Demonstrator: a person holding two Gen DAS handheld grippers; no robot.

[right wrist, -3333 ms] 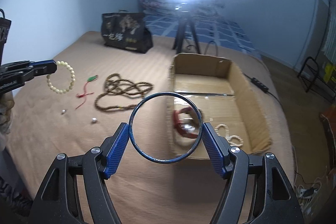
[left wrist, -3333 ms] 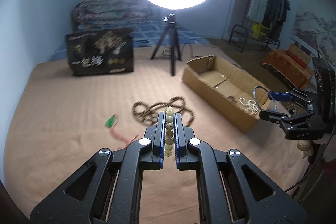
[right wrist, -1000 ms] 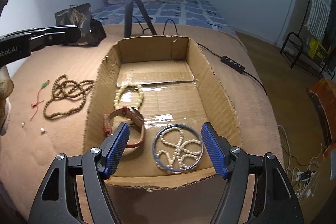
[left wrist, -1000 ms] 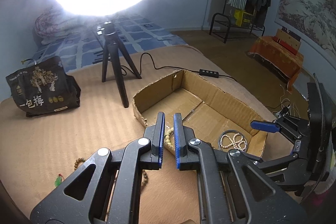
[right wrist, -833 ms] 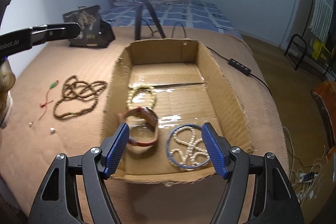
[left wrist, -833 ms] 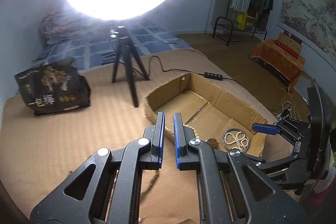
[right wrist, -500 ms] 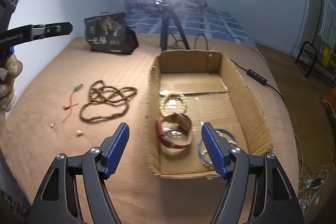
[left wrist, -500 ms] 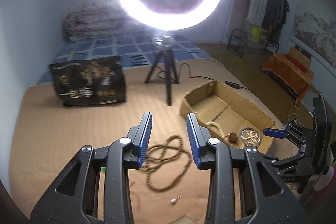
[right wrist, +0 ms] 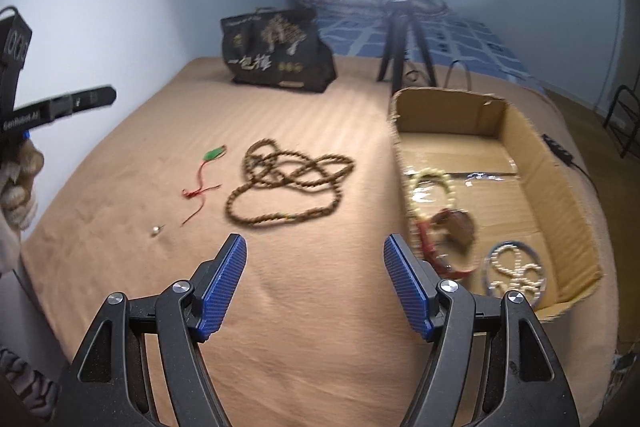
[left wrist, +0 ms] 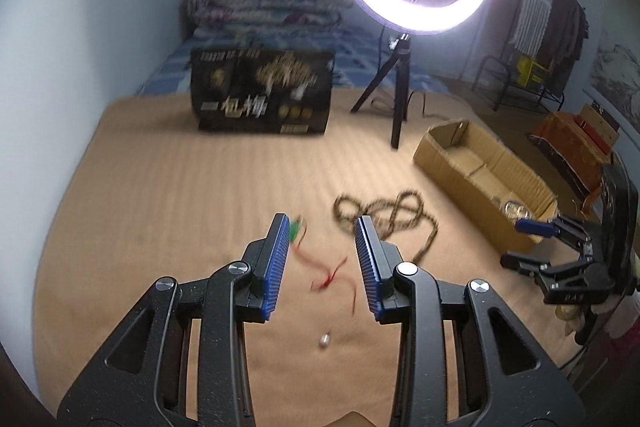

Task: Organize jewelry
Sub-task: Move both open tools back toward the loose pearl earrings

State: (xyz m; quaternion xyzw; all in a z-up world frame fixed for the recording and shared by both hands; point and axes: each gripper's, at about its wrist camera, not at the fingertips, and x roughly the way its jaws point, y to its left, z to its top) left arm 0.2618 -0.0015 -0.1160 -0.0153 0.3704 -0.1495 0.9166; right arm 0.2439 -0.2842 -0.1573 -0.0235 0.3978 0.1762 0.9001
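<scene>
**Empty jaws over the loose pieces**

In my left wrist view, my left gripper (left wrist: 322,227) stands part open with nothing between the pads; its jaws have just been opening. Low in the frame, between the fingers, lies the red cord (left wrist: 332,277) with its green pendant (left wrist: 295,228) just beside the left pad, and a small silver bead (left wrist: 324,339) below centre. Right of that sits the brown bead necklace (left wrist: 384,213), then the cardboard box (left wrist: 472,163) at the right.

In my right wrist view, my right gripper (right wrist: 314,257) is wide open and empty. The necklace lies at centre; the box on the right already holds a cream bracelet (right wrist: 434,183), a red one, and a blue bangle (right wrist: 514,269) around pearls.

I judge the cord is next. I should come down onto the pendant, not the thin string, close fully, and lift slowly so nothing snags.

Writing: the black bag (right wrist: 278,49) shows Chinese characters I cannot read surely; the left gripper's arm, at the left edge, reads roughly "GenRobot.AI".
</scene>
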